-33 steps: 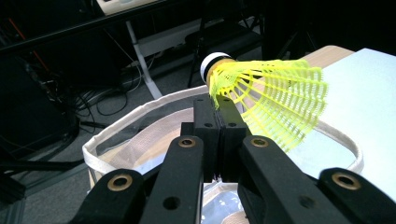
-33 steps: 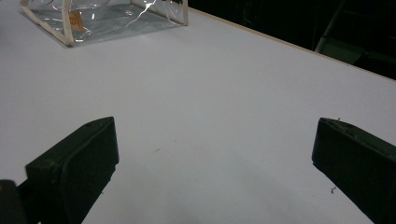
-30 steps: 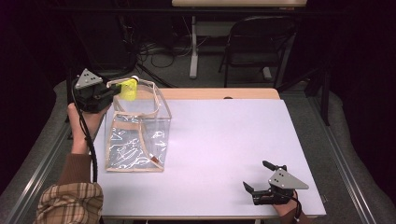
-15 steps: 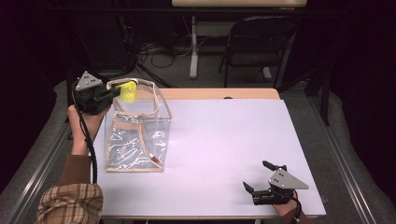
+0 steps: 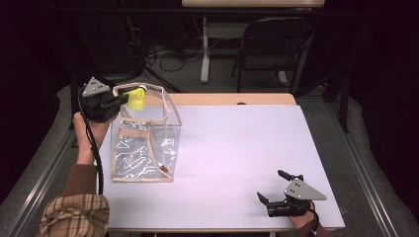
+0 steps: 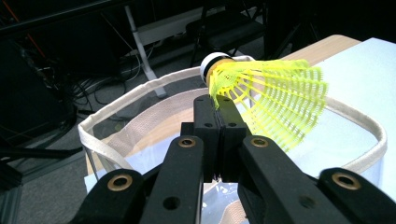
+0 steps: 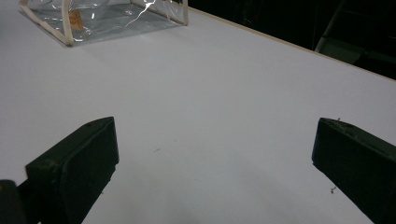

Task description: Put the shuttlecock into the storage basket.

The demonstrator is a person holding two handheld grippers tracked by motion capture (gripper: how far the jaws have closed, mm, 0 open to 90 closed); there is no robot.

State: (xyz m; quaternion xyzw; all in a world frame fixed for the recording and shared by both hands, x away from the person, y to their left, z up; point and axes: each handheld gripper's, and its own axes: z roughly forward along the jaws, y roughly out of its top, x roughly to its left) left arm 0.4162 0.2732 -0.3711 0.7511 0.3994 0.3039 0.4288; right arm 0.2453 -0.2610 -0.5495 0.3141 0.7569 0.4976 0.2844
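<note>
Item 1 — left gripper: held raised at the far left corner of the table, above the rim of the pouch. Its jaws are pressed together on the skirt of a shuttlecock, close under the cork.

Item 2 — shuttlecock: yellow plastic skirt, white-banded cork tip. It lies roughly level, skirt fanning out toward the table side in the left gripper view. In the high view the shuttlecock hangs just over the far edge of the pouch opening, clear of the pouch floor.

Item 3 — clear pouch: transparent walls, cream fabric trim, standing open-topped on the left part of the table. The rim curves beneath the shuttlecock. No contents can be made out inside.

Item 4 — right gripper: resting low near the front right corner of the table, well apart from the pouch. Jaws spread wide, nothing between them; bare white tabletop lies ahead of them.

Step in hand, as judged: carrying the shuttlecock to the pouch mouth for deposit. Next move calls for bringing it squarely over the opening, lowering past the rim without snagging the trim, then parting the jaws.
</note>
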